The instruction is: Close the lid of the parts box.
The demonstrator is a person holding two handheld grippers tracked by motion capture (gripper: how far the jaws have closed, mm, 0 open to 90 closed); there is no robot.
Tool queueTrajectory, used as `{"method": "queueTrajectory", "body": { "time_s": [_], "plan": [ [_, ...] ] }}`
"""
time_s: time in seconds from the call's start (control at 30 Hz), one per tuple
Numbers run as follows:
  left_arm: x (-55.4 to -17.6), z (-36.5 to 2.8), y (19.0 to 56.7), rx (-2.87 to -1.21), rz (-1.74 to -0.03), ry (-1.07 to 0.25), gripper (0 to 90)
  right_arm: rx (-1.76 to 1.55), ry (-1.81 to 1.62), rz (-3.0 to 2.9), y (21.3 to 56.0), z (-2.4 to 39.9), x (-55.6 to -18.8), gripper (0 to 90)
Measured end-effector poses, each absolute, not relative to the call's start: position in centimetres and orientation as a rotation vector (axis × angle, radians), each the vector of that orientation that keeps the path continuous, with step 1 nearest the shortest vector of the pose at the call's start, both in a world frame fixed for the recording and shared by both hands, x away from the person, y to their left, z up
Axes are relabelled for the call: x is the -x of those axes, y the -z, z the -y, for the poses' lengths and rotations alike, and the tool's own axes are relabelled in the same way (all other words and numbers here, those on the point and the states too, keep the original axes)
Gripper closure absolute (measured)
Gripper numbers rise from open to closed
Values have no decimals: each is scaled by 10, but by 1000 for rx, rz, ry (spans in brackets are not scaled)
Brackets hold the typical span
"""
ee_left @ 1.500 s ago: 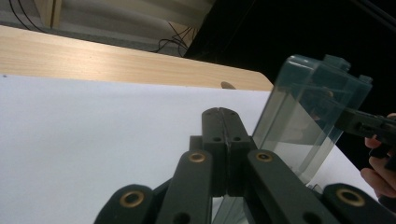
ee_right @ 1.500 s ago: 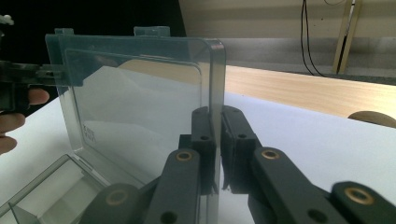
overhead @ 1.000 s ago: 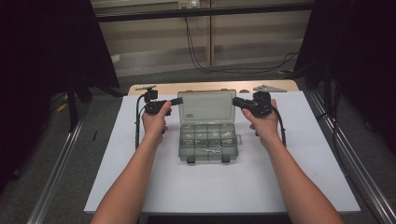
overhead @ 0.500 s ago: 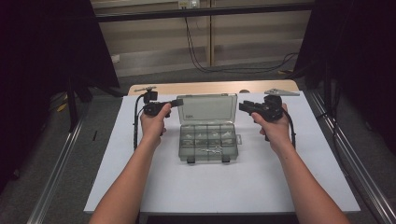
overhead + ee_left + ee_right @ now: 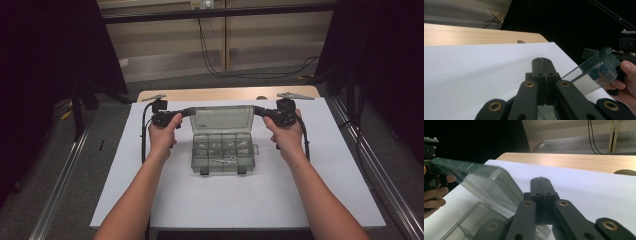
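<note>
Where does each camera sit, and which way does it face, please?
High view: above the table's near side, facing forward and down on the box; both forearms show.
Left gripper view: on the left claw, facing across the sheet.
Right gripper view: on the right claw, facing across the sheet.
Shared: the lid.

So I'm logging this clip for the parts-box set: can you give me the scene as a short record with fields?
setting: white table with a wooden strip along its far edge
main thing: clear compartment box, small metal parts in its cells
lid: open, raised at the box's far side
left gripper: jaws together, tips at the lid's upper left corner
right gripper: jaws together, tips at the lid's upper right corner
grip on lid: cannot tell
latches: two dark tabs on the box's near edge
</note>
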State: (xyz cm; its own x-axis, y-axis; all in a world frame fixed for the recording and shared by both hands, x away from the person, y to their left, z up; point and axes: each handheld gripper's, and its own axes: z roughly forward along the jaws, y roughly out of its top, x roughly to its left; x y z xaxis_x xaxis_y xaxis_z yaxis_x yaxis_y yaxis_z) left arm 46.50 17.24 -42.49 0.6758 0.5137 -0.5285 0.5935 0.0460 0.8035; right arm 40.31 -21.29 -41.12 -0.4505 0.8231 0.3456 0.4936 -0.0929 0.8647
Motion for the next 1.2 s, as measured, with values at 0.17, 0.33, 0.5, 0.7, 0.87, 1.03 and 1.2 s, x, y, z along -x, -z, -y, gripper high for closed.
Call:
{"method": "queueTrajectory", "body": {
  "time_s": [0.17, 0.33, 0.5, 0.7, 0.87, 1.03, 1.2],
  "plan": [
    [-457, -172, 422, -1605, -908, 75, 900, -1422, -1578, -1890, 409, 213, -399, 900],
    [-446, -171, 417, -1635, -873, 32, 900, -1401, -1592, -1899, 408, 211, -391, 900],
    [-434, -172, 412, -1619, -857, 49, 900, -1375, -1602, -1912, 409, 209, -381, 900],
    [-416, -173, 409, -1646, -816, 40, 900, -1340, -1601, -1919, 410, 210, -366, 900],
    [-403, -174, 407, -1675, -777, 9, 900, -1309, -1581, -1934, 412, 209, -354, 900],
    [-391, -174, 409, -1672, -787, -10, 900, -1265, -1569, -1948, 413, 206, -342, 900],
    [-378, -177, 412, -1680, -790, -68, 900, -1213, -1546, -1962, 417, 200, -329, 900]
  ]
}}
